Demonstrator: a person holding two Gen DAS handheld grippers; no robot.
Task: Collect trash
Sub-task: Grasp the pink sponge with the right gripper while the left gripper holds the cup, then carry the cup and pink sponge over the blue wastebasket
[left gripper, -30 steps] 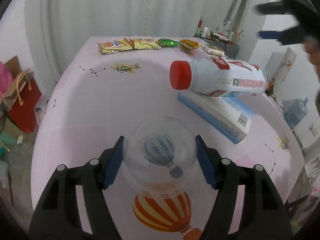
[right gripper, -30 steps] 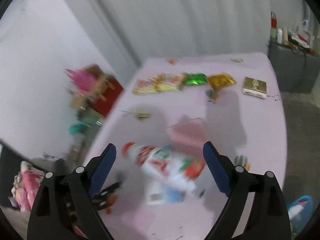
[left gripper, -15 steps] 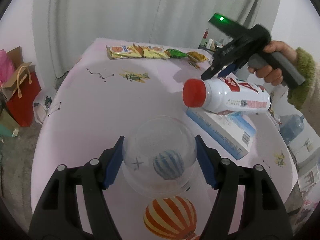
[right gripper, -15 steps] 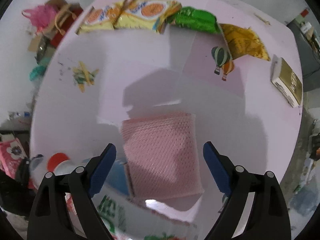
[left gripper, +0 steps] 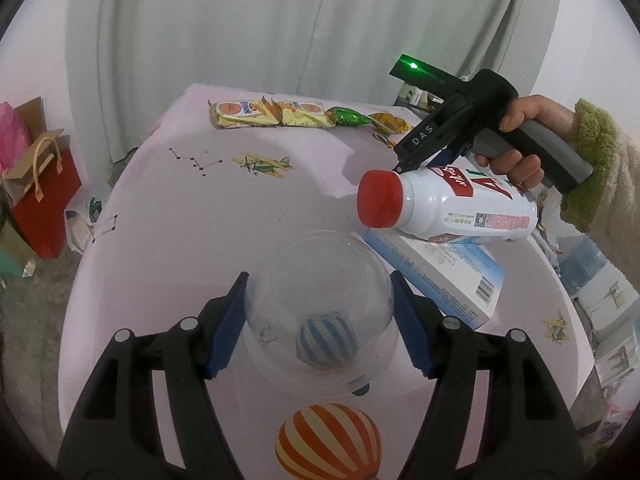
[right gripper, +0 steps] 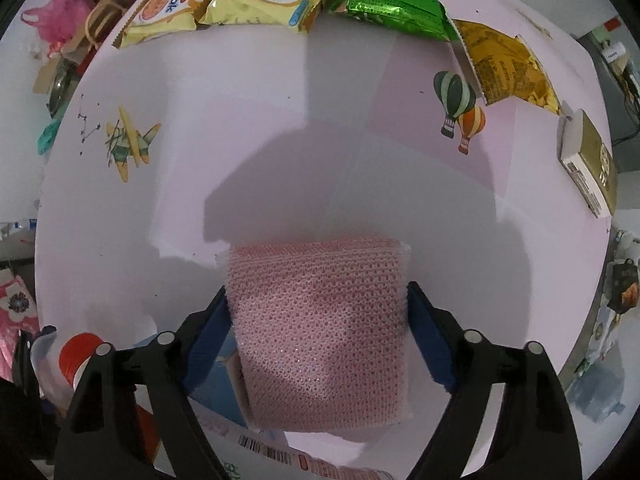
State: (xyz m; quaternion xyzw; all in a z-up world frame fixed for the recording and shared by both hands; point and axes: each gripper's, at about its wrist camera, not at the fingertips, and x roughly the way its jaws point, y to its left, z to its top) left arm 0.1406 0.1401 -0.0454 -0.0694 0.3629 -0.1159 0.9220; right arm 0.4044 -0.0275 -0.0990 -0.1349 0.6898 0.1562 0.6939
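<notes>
Meanwhile the left gripper (left gripper: pixel 320 320) held a clear plastic cup (left gripper: pixel 320 312) upside down above the pink table (left gripper: pixel 200 220), pads pressed to its sides. The right gripper (right gripper: pixel 318 320) pointed down, jaws closing around a pink sponge (right gripper: pixel 320 332) on the table, pads just beside its edges.

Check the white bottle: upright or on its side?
On its side: the white bottle lies across the blue box, red cap facing sideways.

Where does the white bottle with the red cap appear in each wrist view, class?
Left wrist view: the bottle lies on its side at right of centre, on the blue box.
Right wrist view: only its red cap shows, at the lower left edge.
Shared landmark: the printed yellow aeroplane.
</notes>
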